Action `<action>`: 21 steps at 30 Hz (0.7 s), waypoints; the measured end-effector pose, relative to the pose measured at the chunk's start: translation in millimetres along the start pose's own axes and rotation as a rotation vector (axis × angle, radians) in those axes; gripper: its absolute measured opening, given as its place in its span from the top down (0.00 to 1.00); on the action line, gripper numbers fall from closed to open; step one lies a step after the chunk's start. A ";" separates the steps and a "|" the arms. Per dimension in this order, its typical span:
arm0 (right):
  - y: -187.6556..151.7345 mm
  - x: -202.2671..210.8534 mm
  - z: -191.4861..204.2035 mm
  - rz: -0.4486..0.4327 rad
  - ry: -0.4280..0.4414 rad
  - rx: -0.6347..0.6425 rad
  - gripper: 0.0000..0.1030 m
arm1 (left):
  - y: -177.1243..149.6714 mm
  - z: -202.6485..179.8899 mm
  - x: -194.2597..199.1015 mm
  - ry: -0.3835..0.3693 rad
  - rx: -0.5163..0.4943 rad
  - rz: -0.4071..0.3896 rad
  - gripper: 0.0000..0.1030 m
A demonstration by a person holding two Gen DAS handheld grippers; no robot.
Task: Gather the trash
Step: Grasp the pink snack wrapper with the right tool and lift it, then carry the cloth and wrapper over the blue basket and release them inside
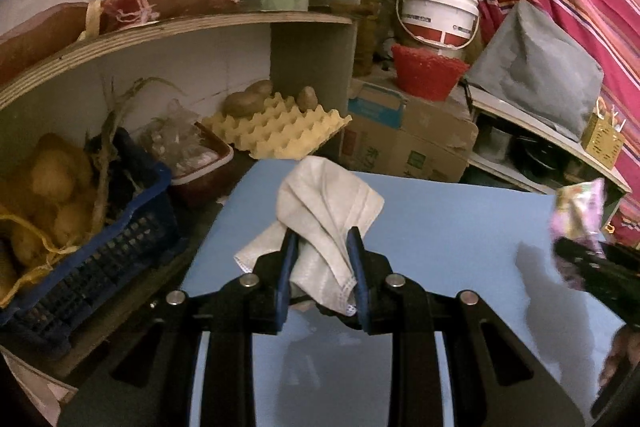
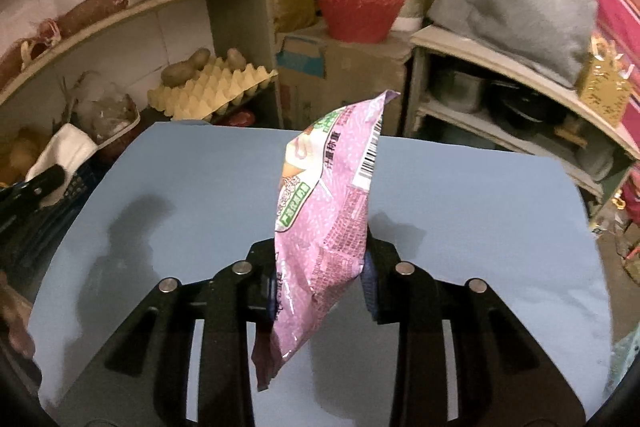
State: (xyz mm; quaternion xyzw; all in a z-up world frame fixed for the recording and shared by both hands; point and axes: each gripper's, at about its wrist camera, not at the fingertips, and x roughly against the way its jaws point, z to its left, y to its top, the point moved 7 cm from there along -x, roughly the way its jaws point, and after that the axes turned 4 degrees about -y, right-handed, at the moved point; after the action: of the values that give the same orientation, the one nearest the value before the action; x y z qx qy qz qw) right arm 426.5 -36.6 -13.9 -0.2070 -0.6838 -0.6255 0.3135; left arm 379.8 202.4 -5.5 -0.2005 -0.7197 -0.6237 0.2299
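Pink, glossy and crinkled, the snack wrapper point(image 2: 324, 223) stands on edge above the blue table point(image 2: 480, 211), pinched low down between the right gripper point(image 2: 320, 267)'s pads, so it is clear of the surface for carrying off. Off to the left above the same table, the left gripper point(image 1: 322, 255) is clamped on a white tissue point(image 1: 326, 211), soft, limp and folded, its hemmed edge drooping between the jaws. Both pieces of trash are lifted off the table; I see no bin yet.
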 end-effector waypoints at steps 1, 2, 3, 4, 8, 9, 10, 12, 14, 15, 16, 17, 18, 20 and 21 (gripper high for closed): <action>-1.9 8.0 -7.2 -0.006 -0.007 -0.001 0.69 | -0.7 -3.0 1.9 -0.012 0.007 0.001 0.75; -5.3 19.8 -18.8 -0.014 -0.019 -0.004 0.69 | -0.9 -5.6 3.6 -0.019 0.011 0.001 0.75; -8.7 29.2 -29.3 -0.019 -0.027 -0.011 0.69 | -0.9 -8.3 5.1 -0.025 0.013 -0.001 0.75; -11.9 36.6 -37.6 -0.023 -0.033 -0.019 0.69 | -1.3 -11.7 6.9 -0.029 0.012 -0.003 0.75; -31.8 70.8 -83.1 -0.040 -0.068 -0.076 0.69 | -5.6 -29.1 16.4 -0.039 -0.002 -0.011 0.75; -39.5 81.5 -97.2 -0.044 -0.081 -0.093 0.69 | -6.9 -32.2 18.7 -0.042 -0.006 -0.013 0.75; -44.4 87.1 -105.8 -0.044 -0.089 -0.102 0.69 | -8.9 -38.4 21.3 -0.043 -0.018 -0.018 0.75; -60.8 106.5 -130.8 -0.047 -0.118 -0.126 0.69 | -12.5 -48.4 23.3 -0.037 -0.047 -0.020 0.74; -74.2 121.7 -152.3 -0.046 -0.146 -0.140 0.69 | -17.1 -59.3 23.8 -0.026 -0.077 -0.014 0.74; -79.2 127.8 -161.1 -0.046 -0.159 -0.144 0.69 | -19.5 -64.3 23.9 -0.031 -0.080 -0.008 0.74; -87.4 136.7 -175.1 -0.048 -0.183 -0.149 0.69 | -21.6 -68.7 24.6 -0.037 -0.079 -0.002 0.74; -94.7 143.9 -186.9 -0.049 -0.202 -0.155 0.69 | -23.7 -73.6 25.8 -0.045 -0.078 0.001 0.74; -101.9 150.2 -199.1 -0.048 -0.218 -0.165 0.69 | -25.7 -79.2 28.0 -0.052 -0.079 0.002 0.74; -119.8 162.4 -226.6 -0.042 -0.245 -0.198 0.69 | -28.3 -91.3 31.7 -0.052 -0.091 -0.001 0.74; -127.5 166.8 -237.7 -0.039 -0.254 -0.213 0.69 | -29.1 -96.8 33.5 -0.051 -0.098 -0.004 0.74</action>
State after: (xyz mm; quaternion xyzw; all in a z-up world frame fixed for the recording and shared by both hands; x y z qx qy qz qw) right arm 261.1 -305.8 13.2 -0.3033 -0.6518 -0.6691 0.1885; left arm 343.7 102.4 1.8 -0.2261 -0.6942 -0.6533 0.2002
